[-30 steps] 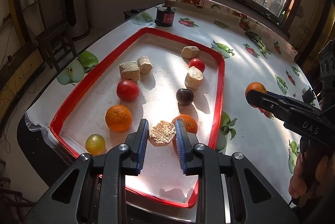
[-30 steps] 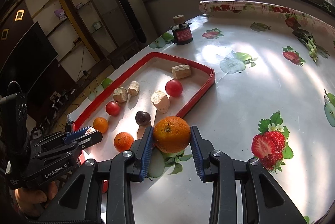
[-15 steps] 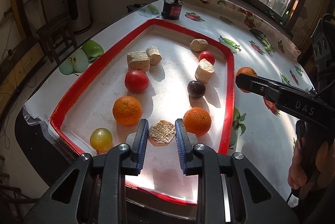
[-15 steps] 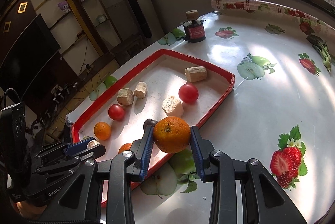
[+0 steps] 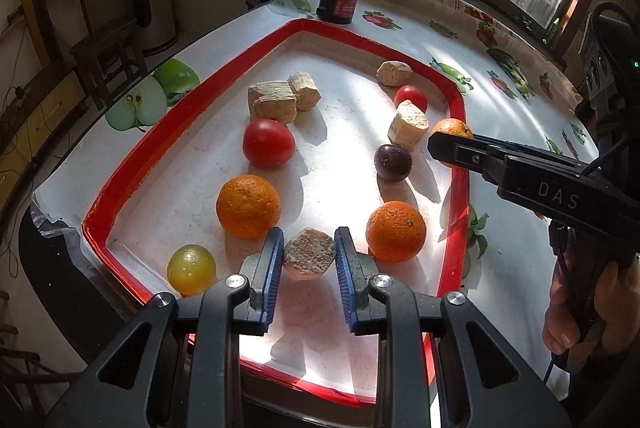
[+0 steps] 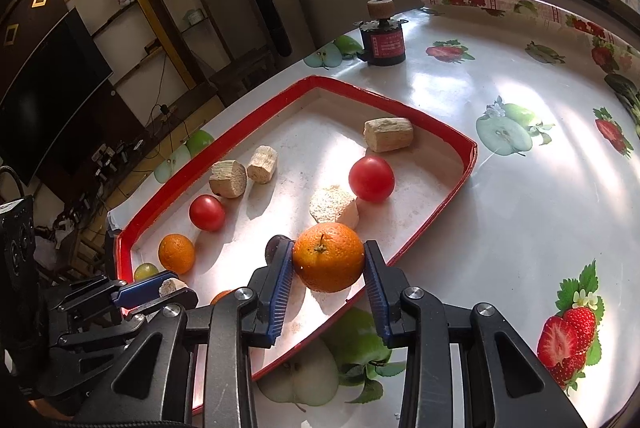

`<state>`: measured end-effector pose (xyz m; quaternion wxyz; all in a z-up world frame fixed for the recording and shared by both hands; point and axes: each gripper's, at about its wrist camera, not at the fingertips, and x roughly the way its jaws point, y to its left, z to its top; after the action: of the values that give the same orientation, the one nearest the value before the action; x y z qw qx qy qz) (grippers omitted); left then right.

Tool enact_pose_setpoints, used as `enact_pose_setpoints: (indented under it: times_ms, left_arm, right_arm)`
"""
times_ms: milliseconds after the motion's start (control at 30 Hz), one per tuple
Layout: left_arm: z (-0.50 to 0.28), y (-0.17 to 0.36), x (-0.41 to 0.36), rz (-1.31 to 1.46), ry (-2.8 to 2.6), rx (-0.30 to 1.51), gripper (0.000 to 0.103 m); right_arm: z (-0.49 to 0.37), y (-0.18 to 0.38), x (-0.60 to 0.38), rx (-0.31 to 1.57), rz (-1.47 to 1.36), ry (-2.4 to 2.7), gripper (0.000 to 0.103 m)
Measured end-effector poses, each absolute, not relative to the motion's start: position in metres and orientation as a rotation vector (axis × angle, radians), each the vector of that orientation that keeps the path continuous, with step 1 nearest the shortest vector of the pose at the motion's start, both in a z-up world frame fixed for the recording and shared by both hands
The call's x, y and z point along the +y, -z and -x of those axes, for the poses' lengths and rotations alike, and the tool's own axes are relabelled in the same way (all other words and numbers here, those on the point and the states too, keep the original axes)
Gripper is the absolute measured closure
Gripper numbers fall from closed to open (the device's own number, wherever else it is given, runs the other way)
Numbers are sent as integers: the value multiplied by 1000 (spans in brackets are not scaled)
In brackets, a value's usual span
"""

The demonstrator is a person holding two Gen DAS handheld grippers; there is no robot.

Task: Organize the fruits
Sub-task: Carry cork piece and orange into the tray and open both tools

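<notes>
Over the red-rimmed tray [image 6: 460,184], the right hand-held gripper [image 6: 328,268] is carrying a clamped round orange [image 6: 329,257] for release inside; the left hand-held gripper [image 5: 309,260] is clamping a beige chunk [image 5: 309,257].

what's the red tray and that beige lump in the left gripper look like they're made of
Red tray: probably plastic or enamelled metal, since the rim is glossy and the white floor looks scuffed and matte.
Beige lump in the left gripper: rough, porous and crumbly-looking, perhaps cork, dry bread or foam; the look leaves it open.
</notes>
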<state>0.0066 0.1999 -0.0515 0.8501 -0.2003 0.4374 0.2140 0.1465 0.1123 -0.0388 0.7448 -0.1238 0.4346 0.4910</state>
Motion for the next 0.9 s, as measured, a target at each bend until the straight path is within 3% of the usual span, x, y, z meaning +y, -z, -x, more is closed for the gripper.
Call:
enact_pose_setpoints:
  times_ms: [900]
  left_arm:
    - [-8, 59, 200, 429, -457, 941, 79]
  right_arm:
    - [-142, 48, 129, 942, 335, -1085, 65]
